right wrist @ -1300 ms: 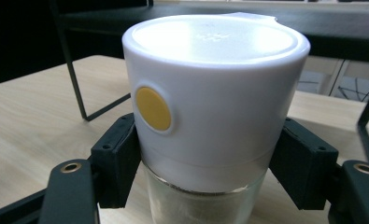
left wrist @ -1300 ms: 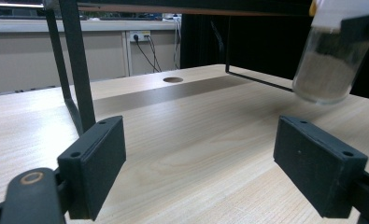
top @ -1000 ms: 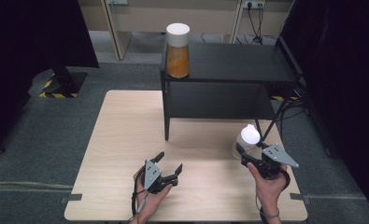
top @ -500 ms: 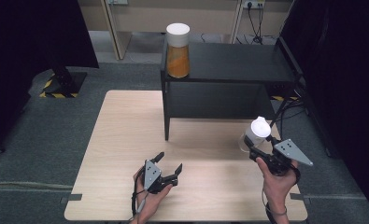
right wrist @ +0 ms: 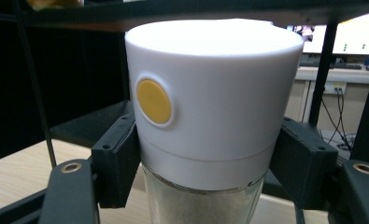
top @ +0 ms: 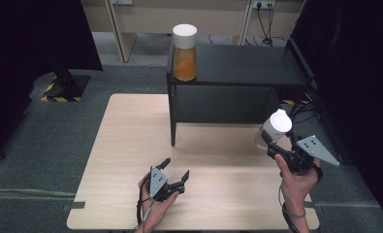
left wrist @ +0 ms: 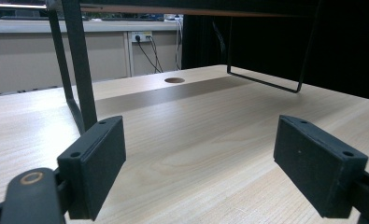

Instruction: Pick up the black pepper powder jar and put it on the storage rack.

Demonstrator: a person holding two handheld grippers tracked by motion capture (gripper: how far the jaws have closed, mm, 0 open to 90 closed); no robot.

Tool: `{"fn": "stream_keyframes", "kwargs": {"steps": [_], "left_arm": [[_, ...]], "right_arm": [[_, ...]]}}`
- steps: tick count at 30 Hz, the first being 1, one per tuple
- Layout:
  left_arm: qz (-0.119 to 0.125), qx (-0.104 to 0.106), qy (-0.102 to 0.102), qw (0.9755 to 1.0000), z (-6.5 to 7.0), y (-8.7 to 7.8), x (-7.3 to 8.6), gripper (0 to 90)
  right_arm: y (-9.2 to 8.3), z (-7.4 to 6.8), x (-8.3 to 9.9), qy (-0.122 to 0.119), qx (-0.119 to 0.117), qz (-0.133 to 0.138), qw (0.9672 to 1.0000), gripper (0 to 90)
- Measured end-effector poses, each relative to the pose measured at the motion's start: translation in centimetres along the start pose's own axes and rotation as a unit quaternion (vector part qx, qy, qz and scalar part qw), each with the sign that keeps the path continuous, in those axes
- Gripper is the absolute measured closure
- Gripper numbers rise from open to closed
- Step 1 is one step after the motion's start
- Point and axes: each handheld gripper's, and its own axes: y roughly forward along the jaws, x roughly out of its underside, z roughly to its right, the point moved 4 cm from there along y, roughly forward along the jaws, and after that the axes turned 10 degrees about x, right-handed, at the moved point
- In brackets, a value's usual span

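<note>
**White-Lidded Jar Held Up Beside the Black Shelf**

From where I stand, the right gripper is clenched on a jar with a white lid, its two black pads pressing the jar from either side just under the lid. In the right gripper view the lid carries a round yellow button on its side, and the clear body below it holds something pale and grainy. The jar is lifted off the wooden table, tilted a little, near the right front leg of the black shelf unit.

On top of that shelf, at its left end, stands a second jar with orange contents, upright, well apart from the held one.

The left gripper rests low over the table's near edge, released: in the left gripper view its pads stand wide apart with only bare tabletop between them.
</note>
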Motion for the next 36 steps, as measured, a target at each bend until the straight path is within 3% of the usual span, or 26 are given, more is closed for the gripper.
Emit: {"fn": "stream_keyframes", "kwargs": {"steps": [36], "left_arm": [[0.001, -0.002, 0.002, 1.0000, 0.1, 0.0, 0.0, 16.1]], "right_arm": [[0.9, 0.3, -6.3, 0.010, 0.001, 0.055, 0.9984, 30.6]]}}
